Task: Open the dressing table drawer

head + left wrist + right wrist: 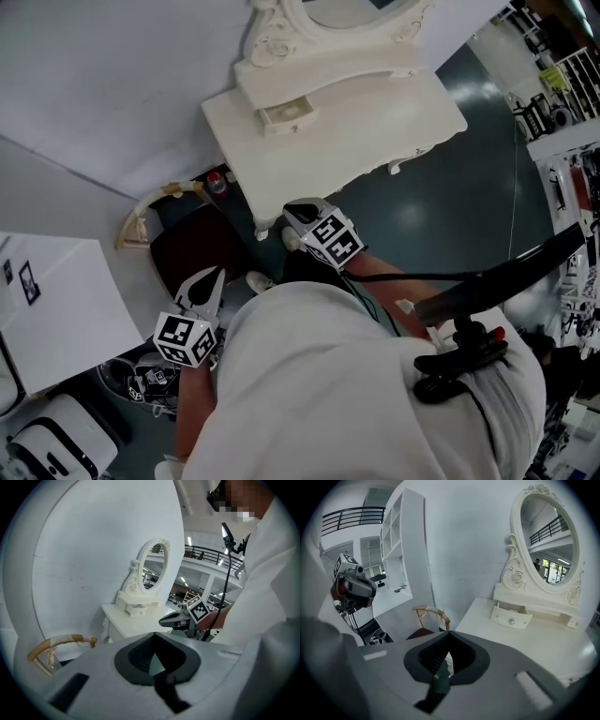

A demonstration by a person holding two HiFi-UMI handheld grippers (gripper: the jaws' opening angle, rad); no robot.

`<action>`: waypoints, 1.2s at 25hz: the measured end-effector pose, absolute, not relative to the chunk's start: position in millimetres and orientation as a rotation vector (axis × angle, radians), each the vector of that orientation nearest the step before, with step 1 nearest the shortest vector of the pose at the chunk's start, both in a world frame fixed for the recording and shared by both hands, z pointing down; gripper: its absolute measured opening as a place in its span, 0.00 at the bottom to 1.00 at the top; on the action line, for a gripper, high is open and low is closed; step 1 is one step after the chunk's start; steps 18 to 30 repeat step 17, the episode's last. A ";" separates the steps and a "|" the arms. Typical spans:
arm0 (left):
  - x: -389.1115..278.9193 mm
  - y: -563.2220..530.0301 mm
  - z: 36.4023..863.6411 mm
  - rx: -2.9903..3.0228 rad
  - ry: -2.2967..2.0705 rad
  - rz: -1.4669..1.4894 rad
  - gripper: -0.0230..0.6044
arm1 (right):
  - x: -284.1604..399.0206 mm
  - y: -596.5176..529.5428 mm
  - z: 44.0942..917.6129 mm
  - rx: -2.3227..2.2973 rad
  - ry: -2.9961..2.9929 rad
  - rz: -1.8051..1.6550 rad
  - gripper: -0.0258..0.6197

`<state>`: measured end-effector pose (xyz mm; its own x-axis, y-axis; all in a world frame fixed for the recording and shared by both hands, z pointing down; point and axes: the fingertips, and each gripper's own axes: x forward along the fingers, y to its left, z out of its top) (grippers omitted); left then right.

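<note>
- Head view: a white dressing table (375,131) stands against a pale wall, with a low riser along its back edge.
- The drawer (289,114) sits in that riser and stands pulled partway out over the table top.
- The right gripper view shows the drawer below the oval mirror (546,536). Its front carries a round knob (512,621), and a gap shows behind the front.
- The right tongs (292,216) hang at the table's near edge, pointing toward the drawer but well apart from it. Their tips are pressed together with nothing between them.
- The left tongs (216,277) are lower and off to the left, beside the table and above a chair (192,246) with a dark seat and a curved cane back. Their tips also meet, and they hold nothing.
- Neither pair of tongs touches the table or the drawer.
- The person's white top (328,394) fills the bottom of the head view.
</note>
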<state>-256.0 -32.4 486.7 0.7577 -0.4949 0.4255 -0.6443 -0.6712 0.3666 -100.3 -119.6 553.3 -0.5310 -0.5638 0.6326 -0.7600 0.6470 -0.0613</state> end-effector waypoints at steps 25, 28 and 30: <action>-163.0 -26.1 483.9 2.522 -0.739 0.519 0.04 | -21.0 -82.8 536.0 1.071 -2.317 0.438 0.04; -163.0 -26.1 483.9 2.522 -0.739 0.519 0.04 | -21.0 -82.8 536.0 1.071 -2.317 0.438 0.04; -163.0 -26.1 483.9 2.522 -0.739 0.519 0.04 | -21.0 -82.8 536.0 1.071 -2.317 0.438 0.04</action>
